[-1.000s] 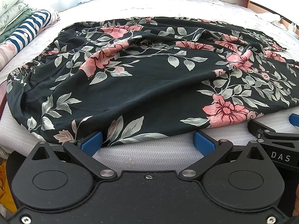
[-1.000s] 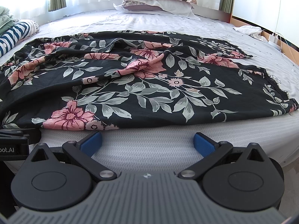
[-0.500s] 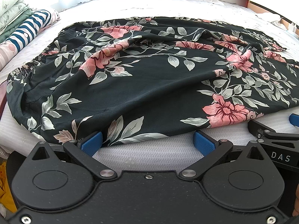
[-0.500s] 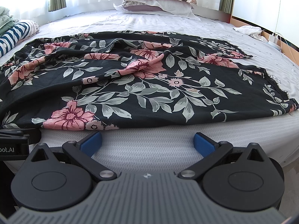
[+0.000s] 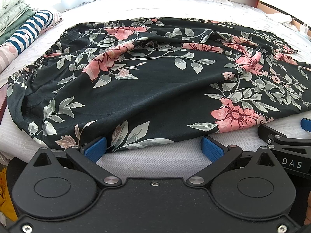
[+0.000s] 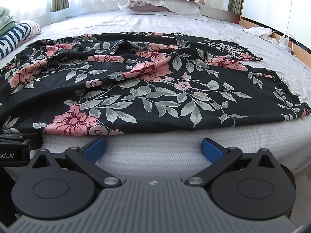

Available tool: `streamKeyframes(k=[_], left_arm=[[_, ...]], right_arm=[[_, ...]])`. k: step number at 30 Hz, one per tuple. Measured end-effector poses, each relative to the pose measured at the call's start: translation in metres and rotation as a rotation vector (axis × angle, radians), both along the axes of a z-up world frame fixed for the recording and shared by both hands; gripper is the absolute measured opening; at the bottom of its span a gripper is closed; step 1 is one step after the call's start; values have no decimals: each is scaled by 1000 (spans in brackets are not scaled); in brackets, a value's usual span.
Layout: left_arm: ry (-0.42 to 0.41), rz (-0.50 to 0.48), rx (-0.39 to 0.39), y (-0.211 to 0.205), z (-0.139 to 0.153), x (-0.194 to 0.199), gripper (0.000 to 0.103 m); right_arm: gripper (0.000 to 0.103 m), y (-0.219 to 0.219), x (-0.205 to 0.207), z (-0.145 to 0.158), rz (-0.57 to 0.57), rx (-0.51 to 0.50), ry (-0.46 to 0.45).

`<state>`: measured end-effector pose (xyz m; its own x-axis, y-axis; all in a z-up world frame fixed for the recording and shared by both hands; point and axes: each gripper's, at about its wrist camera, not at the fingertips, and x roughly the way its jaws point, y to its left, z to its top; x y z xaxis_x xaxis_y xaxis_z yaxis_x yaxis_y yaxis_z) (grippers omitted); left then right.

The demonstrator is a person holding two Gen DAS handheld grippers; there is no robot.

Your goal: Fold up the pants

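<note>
Black floral pants [image 5: 147, 89] lie spread and rumpled across the white bed [image 5: 155, 161], with the waistband at the left and the lace-trimmed leg hems at the right [image 6: 279, 89]. My left gripper [image 5: 153, 148] is open at the near hem, which drapes between its blue pads. My right gripper [image 6: 153, 148] is open and empty, just short of the pants' [image 6: 147, 89] near edge. Each gripper shows at the edge of the other's view.
Folded striped and green clothes [image 5: 25, 33] are stacked at the left bed edge. Pillows [image 6: 165, 0] lie at the headboard. A white cloth [image 6: 258, 32] and a charger with cables [image 6: 284, 39] sit at the far right edge.
</note>
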<state>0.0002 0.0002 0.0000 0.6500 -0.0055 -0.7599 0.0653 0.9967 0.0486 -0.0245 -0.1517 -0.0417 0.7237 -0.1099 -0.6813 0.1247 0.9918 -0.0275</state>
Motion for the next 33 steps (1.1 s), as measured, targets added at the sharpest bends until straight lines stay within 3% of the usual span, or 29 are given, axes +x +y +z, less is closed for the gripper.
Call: streamKeyframes(k=[19, 26, 30, 33], left_arm=[[11, 1, -26, 3, 2, 3, 103], [4, 52, -32, 24, 23, -1, 103], [-87, 120, 10, 47, 42, -5, 103], [-127, 188, 34, 70, 50, 2, 103]], right_arm=[[103, -2, -3, -1, 6, 11, -11], [103, -13, -10, 13, 46, 18, -12], [103, -46, -18, 24, -35, 101, -60], [103, -86, -19, 28, -164, 119, -101]])
